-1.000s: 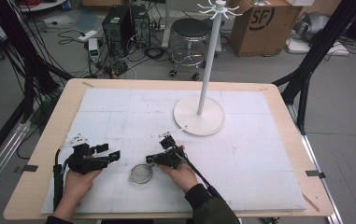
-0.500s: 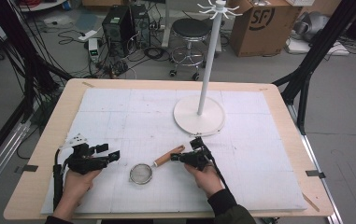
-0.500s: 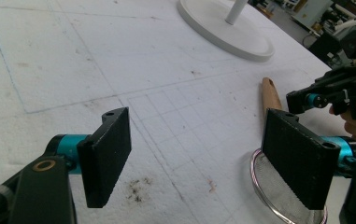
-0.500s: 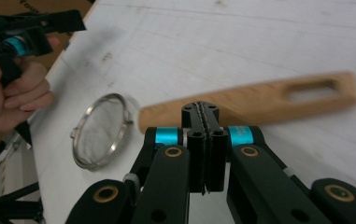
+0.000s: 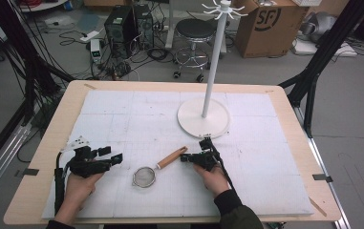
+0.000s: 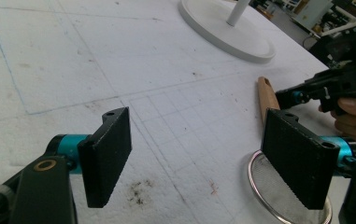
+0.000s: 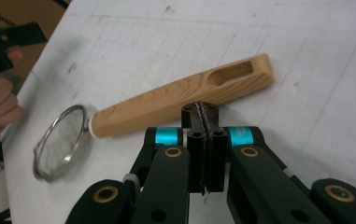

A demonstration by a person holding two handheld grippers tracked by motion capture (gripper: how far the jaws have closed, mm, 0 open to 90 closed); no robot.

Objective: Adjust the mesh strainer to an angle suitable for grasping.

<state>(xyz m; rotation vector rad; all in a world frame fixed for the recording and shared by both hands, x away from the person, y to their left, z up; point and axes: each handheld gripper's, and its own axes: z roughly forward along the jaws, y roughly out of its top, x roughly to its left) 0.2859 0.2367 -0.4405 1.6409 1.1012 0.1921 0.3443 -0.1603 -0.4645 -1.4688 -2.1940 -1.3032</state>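
Note:
A small mesh strainer (image 5: 144, 177) with a wooden handle (image 5: 172, 157) lies flat on the white mat (image 5: 136, 119). My right gripper (image 5: 184, 157) is shut with nothing between its pads, its tip right beside the handle's free end. In the right gripper view the closed tips (image 7: 200, 110) sit just short of the handle (image 7: 180, 95); I cannot tell whether they touch it. My left gripper (image 5: 111, 154) rests to the left of the strainer, open and empty. Between its wide-apart jaws (image 6: 201, 140) lies bare mat, and the mesh (image 6: 278, 198) shows behind the right jaw.
A white hanging stand with a round base (image 5: 203, 119) and a tall pole (image 5: 214, 62) rises at the back right of the mat. The wooden table edge (image 5: 26, 191) runs around the mat. On the floor beyond are cables, a stool and a cardboard box.
My right hand has moved to the right, off the strainer, uncovering the wooden handle. The strainer and my left gripper have stayed in place.

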